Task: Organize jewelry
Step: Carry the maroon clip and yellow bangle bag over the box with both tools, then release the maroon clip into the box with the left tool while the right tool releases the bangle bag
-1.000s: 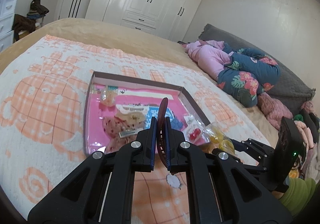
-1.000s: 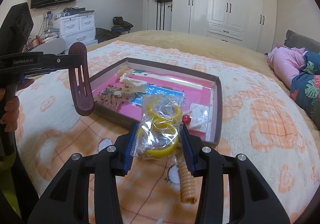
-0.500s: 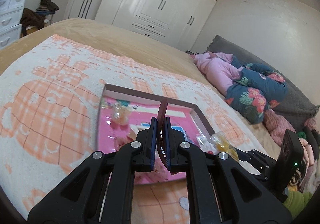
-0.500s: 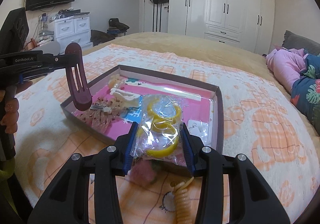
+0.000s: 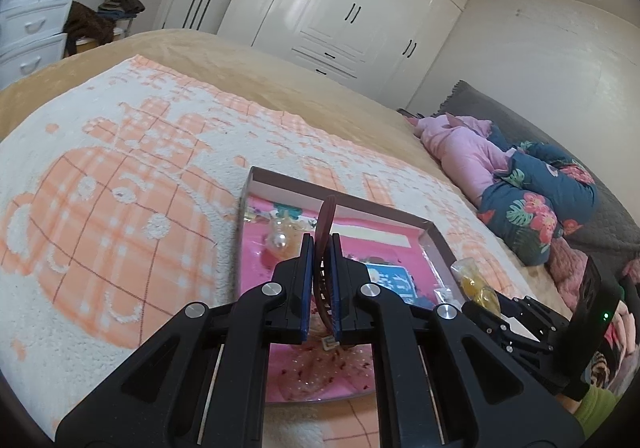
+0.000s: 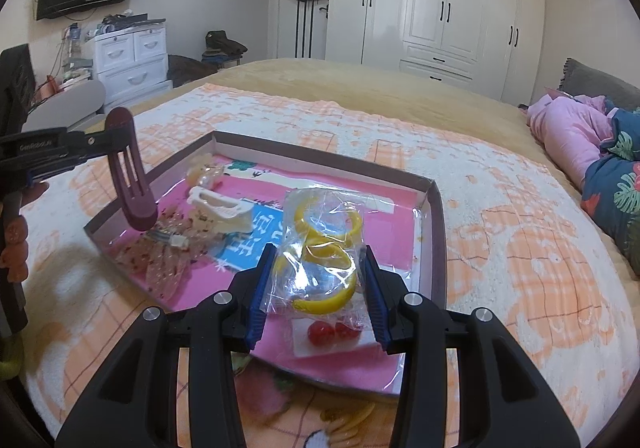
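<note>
My left gripper (image 5: 320, 280) is clamped tight on the maroon hair clip (image 6: 132, 172), whose long axis runs from 11 o'clock down to 5, its rounded lower end over the tray (image 6: 436, 232)'s left corner. My right gripper (image 6: 316, 288) pinches the clear bag of yellow bangles (image 6: 324, 252), standing upright toward 12 above the tray's pink floor.

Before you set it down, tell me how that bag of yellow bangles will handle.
The bag of yellow bangles is crinkly clear plastic, so probably slick and floppy between the right gripper pads. The rigid rings inside likely shift. It looks light and should settle flat in the tray.
</note>
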`<state>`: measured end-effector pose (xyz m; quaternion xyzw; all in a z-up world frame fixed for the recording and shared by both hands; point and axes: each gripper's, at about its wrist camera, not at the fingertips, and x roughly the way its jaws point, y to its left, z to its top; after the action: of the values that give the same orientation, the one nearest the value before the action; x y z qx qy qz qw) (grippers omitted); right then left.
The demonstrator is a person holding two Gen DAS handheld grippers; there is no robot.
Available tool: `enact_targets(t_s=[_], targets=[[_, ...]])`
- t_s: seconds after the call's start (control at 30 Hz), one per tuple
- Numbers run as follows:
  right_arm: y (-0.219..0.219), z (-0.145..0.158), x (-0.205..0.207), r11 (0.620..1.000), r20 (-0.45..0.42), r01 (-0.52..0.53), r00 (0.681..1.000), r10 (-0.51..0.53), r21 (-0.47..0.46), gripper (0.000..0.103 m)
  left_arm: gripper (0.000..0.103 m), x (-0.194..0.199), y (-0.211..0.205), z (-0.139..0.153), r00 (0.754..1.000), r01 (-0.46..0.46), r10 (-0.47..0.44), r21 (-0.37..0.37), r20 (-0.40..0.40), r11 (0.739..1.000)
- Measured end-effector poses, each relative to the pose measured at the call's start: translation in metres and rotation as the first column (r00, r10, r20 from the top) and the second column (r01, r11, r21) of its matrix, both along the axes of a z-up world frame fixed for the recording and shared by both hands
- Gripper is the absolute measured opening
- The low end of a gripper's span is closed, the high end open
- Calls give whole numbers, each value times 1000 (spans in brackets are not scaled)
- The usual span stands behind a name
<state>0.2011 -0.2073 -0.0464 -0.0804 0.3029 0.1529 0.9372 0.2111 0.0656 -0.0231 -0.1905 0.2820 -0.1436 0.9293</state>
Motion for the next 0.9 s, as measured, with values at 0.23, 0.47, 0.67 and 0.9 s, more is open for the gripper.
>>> enact_targets(t_s=[0.23,0.47,0.67,0.9], targets=[[-8,-11,17,999,-31,44,999,-44,7,40,3,7,5,-10,1000,-14,14,-9,-15,1000],[-14,-20,28,997,-78,78,994,-77,7,40,3,11,3,-19,999,2,-2,-8,-32,1000],[-15,-26,30,997,-108,83,991,-82,7,44,3,15,1,-25,999,8,-8,-1,-49,1000],[-18,-23,22,997,-94,80,992,-78,18,54,3,16,-1,-27,999,12,-11,11,-53,1000]])
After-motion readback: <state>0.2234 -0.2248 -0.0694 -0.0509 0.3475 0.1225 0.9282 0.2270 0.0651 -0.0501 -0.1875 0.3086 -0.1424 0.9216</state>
